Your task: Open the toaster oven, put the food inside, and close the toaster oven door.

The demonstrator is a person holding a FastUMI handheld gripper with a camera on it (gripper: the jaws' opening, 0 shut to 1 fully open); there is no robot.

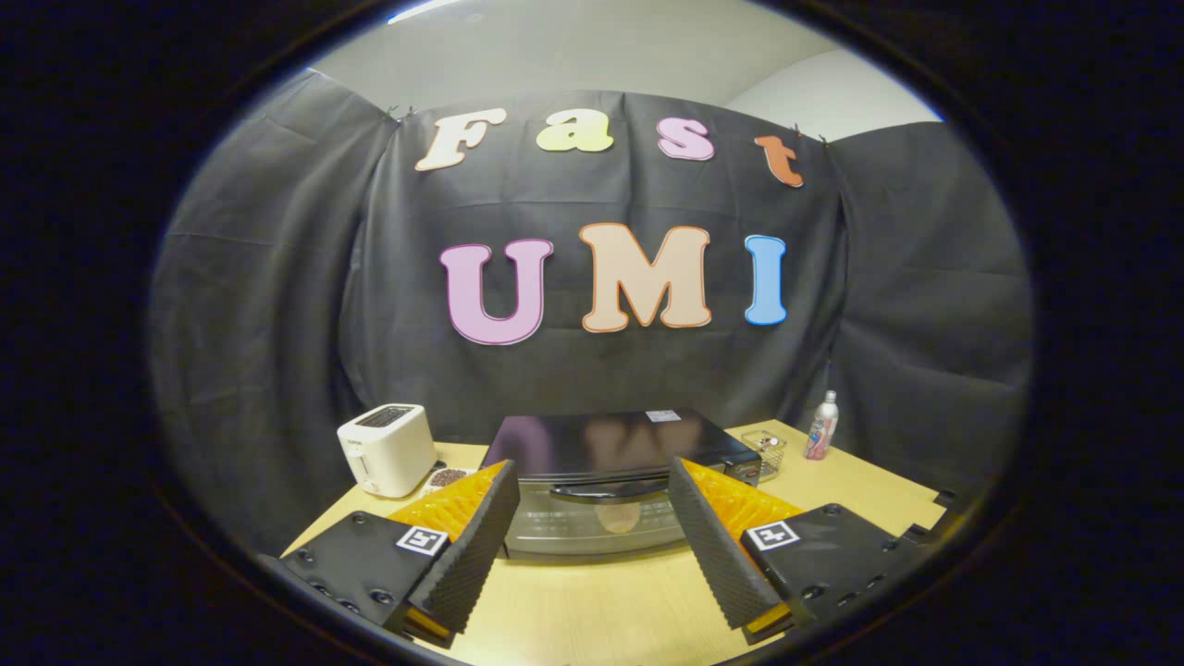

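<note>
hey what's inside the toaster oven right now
Through the glass door of the toaster oven, shut, a wire rack and a pale round shape show dimly; reflections hide what it is. The hand-held gripper is open, fingers spread either side of the door.

The gripper [592,546] is wide open, with bare worktop [592,601] between its fingers. The toaster oven [610,481] blocks the way ahead, door shut. A white toaster [387,449] stands left; a bottle [821,425] stands right.

No legible text anywhere.
</note>
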